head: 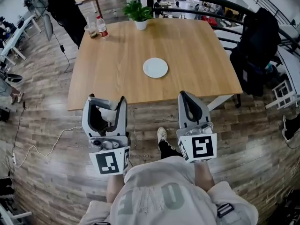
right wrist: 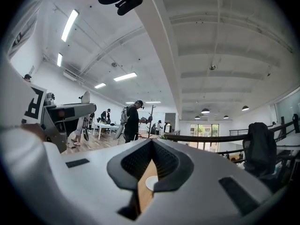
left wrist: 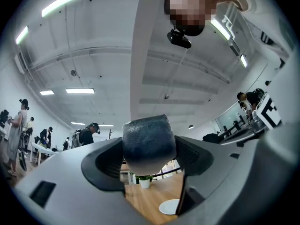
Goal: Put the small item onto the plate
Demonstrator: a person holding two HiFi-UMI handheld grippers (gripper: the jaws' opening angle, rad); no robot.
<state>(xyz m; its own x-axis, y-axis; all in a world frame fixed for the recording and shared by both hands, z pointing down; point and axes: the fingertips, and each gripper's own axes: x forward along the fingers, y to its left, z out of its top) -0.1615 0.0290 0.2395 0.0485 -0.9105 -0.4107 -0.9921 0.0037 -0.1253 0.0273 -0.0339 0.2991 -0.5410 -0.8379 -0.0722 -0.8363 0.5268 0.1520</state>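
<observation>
The white plate (head: pixel 155 68) lies near the middle of the wooden table (head: pixel 108 69), with nothing on it. My left gripper (head: pixel 107 102) hangs in front of the table's near edge, shut on the small item (left wrist: pixel 149 143), a dark, rounded, leathery-looking piece wedged between the jaws. In the left gripper view the plate (left wrist: pixel 169 206) shows low between the jaws, well beyond the item. My right gripper (head: pixel 183 96) is also short of the table edge, shut with nothing in it. Through its narrow slit in the right gripper view I see the plate (right wrist: pixel 151 183).
At the table's far edge stand a potted plant (head: pixel 138 13), a bottle (head: pixel 101 26) and a cup (head: pixel 91 30). A chair draped in black (head: pixel 255 50) stands to the right by a railing. A white cable (head: pixel 51 142) runs over the wood floor at left.
</observation>
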